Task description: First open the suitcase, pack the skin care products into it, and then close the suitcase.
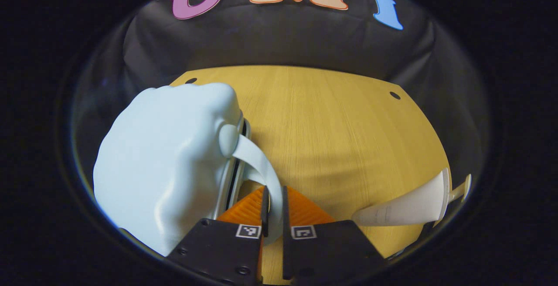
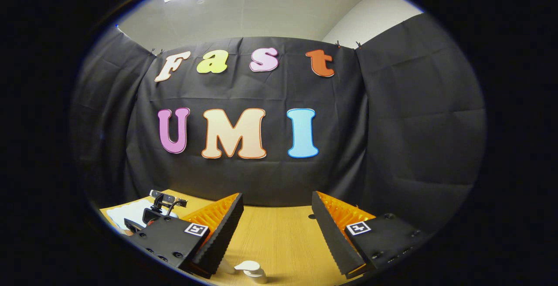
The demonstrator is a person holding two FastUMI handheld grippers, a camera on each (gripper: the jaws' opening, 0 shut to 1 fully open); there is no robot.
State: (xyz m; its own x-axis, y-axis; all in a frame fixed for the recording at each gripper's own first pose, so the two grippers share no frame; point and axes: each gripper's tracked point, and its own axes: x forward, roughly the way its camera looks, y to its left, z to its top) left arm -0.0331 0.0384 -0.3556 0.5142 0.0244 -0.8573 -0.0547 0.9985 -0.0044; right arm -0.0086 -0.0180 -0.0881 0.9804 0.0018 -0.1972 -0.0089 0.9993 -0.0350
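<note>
The table (image 1: 348, 137) lies bare toward its far edge. One pale blue suitcase (image 1: 165, 164) sits at its left side — the left gripper (image 1: 273, 209) is clamped on its strap handle (image 1: 261, 164). One white tube (image 1: 405, 207) lies near the right edge. The right gripper (image 2: 274, 233) hangs jaws apart above one pump bottle (image 2: 253, 272).

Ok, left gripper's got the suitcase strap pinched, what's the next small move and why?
Probably pull the strap steadily to swing the lid up. The left gripper is shut on it, the light blue suitcase looks still closed on the table, and the white bottle still lies outside. The right gripper hangs open.
</note>
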